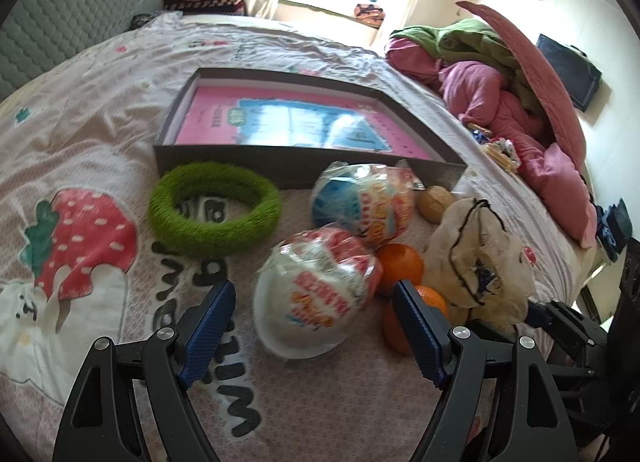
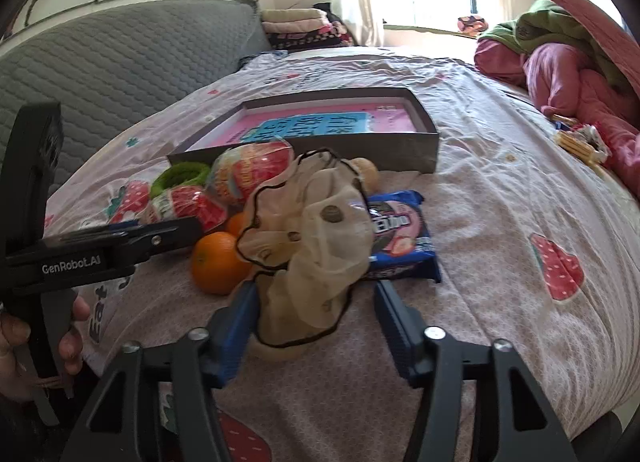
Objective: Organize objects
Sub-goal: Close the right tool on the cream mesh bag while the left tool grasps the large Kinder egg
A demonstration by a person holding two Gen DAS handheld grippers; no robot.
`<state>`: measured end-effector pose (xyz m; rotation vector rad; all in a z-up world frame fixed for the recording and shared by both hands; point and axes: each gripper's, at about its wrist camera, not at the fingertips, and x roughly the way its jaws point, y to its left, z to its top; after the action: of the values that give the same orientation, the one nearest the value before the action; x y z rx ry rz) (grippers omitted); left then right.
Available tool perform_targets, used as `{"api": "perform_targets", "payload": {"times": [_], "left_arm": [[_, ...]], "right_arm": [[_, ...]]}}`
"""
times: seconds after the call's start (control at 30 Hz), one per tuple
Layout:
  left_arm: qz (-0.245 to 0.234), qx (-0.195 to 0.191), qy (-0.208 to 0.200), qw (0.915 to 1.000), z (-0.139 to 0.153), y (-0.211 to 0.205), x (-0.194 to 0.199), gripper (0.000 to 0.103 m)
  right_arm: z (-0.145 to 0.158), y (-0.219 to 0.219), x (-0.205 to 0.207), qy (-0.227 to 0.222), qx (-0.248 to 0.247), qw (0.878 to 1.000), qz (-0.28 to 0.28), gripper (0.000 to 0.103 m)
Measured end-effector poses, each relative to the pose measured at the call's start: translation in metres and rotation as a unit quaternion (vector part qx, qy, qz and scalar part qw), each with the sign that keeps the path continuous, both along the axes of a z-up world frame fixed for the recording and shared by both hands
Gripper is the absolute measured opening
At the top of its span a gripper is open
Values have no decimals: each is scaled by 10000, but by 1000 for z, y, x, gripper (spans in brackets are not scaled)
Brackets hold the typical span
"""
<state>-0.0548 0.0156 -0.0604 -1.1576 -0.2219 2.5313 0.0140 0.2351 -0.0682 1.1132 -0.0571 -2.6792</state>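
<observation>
On the bed (image 1: 80, 74), an open box (image 1: 224, 158) is seen at twelve o'clock, with the loose things heaped before it. The picking step is judged in hand; next, a grasp must be closed and the thing carried to the box. The right gripper (image 2: 316, 318) is half open, the mesh pouch (image 2: 304, 238) between its jaws, touched at the left pad. The left gripper (image 1: 314, 326) is held open around the white egg (image 1: 316, 290), not yet gripped.
</observation>
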Motion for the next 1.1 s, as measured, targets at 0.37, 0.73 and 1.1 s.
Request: {"api": "perform_targets", "payload": {"times": [0.37, 0.73, 1.1], "left_arm": [[-102, 83, -47, 9999, 0, 5, -3, 59], [-68, -54, 18, 10000, 0, 6, 1, 57], [40, 26, 293, 9996, 13, -2, 10, 57]], "right_arm": [[2, -5, 2, 76, -91, 9996, 243, 31], [7, -5, 2, 213, -192, 9989, 379, 22], [25, -8, 6, 584, 43, 9974, 428, 18]]}}
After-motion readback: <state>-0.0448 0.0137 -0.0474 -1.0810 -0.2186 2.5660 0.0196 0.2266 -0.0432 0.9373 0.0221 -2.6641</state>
